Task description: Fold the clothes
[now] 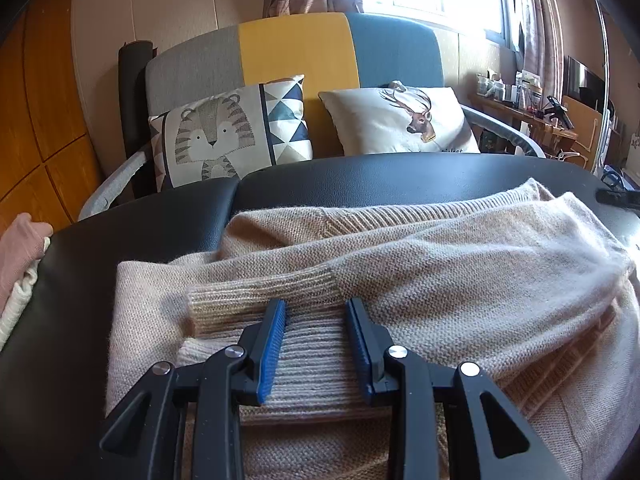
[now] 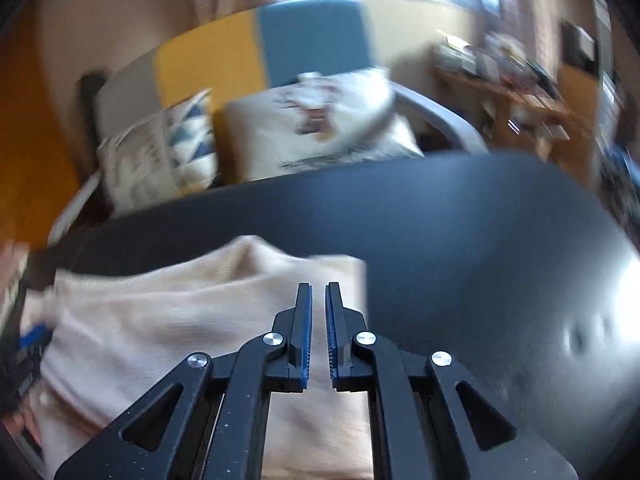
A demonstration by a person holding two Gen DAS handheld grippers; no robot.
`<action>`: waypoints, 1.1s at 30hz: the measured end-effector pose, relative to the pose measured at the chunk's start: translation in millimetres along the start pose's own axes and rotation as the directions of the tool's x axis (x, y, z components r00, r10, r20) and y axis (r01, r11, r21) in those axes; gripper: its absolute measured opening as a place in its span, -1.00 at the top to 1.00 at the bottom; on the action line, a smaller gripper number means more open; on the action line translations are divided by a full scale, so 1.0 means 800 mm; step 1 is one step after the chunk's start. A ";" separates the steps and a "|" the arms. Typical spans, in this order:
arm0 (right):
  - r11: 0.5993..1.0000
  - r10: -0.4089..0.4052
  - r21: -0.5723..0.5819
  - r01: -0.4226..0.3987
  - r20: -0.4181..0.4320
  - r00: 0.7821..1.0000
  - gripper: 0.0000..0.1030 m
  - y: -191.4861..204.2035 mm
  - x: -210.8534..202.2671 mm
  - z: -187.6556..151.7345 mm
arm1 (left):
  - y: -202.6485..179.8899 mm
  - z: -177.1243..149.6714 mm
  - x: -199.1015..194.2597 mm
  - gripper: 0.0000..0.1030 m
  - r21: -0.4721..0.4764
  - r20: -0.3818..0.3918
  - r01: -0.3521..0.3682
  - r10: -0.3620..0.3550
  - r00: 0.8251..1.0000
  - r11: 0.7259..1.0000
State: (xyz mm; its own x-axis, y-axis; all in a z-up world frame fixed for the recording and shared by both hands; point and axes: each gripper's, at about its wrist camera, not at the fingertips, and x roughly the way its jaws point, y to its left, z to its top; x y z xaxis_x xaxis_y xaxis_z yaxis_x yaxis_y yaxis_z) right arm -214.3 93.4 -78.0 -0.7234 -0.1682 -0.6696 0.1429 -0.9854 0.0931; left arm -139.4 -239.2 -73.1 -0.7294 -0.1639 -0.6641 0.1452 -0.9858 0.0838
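The beige knit sweater (image 1: 400, 264) lies across the near half of the black padded table (image 1: 360, 184), a ribbed cuff (image 1: 264, 292) folded in over its body and pointing toward the table's left edge. The left gripper (image 1: 316, 312) hovers over the ribbed hem at the near edge, jaws partly apart, blue pads (image 1: 272, 344) either side of the ribs; whether they pinch any knit, I cannot tell. Over in the blurred right wrist view, the right gripper (image 2: 318, 296) sits above the sweater's right side, jaws almost together with a thin gap and nothing visible between them.

The step in hand looks like tidying the sleeves before the body fold. To do it well: catch both layers at the hem, lift low, and carry the fold toward the table's far edge without dragging the cuff out of place. This fluffy knit probably stretches and slips, so steady hands.

At the table's left edge, pink and cream folded clothes (image 1: 20, 264). Beyond, a tiger cushion (image 1: 212, 136) and a deer cushion (image 1: 404, 120); lettering under the deer is cut off, unreadable.
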 end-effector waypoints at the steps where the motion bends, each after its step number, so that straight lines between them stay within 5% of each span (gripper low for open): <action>1: 0.998 0.008 -0.055 -0.009 -0.011 1.000 0.88 0.015 0.004 0.004 | 0.000 0.000 0.000 0.38 0.000 0.000 0.000 0.000 1.000 1.000; 6: 0.993 -0.039 -0.118 0.021 -0.148 0.988 0.88 0.028 0.058 0.007 | 0.002 0.001 0.000 0.38 -0.004 0.000 0.005 -0.005 1.000 1.000; 9: 0.987 -0.136 -0.106 0.123 -0.128 0.982 0.91 0.007 0.064 0.001 | 0.002 0.001 -0.001 0.38 -0.005 0.006 0.006 -0.006 1.000 1.000; 21: 0.983 -0.172 0.043 0.177 -0.096 0.980 0.94 -0.038 0.063 0.007 | 0.002 0.002 0.000 0.38 -0.006 0.008 0.015 -0.014 1.000 1.000; 25: 0.990 -0.126 0.057 0.133 -0.114 0.986 0.91 -0.037 0.060 0.020 | 0.003 0.002 0.001 0.38 -0.009 0.005 0.019 -0.019 1.000 1.000; 29: 0.992 0.013 0.123 -0.013 -0.002 1.000 0.88 -0.028 -0.009 0.010 | 0.002 0.002 0.001 0.38 -0.007 0.004 0.014 -0.014 1.000 1.000; 33: 0.998 0.016 0.056 -0.012 -0.059 0.998 0.88 -0.001 -0.027 -0.029 | -0.001 0.002 0.001 0.38 0.001 0.003 0.005 -0.005 1.000 1.000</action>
State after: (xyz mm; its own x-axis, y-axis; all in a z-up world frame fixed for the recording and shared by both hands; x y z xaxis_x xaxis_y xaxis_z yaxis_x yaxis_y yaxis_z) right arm -183.5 98.7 -80.9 -0.6799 -0.1815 -0.7105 0.1136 -0.9833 0.1425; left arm -141.2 -238.2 -72.5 -0.7320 -0.1594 -0.6624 0.1411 -0.9866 0.0815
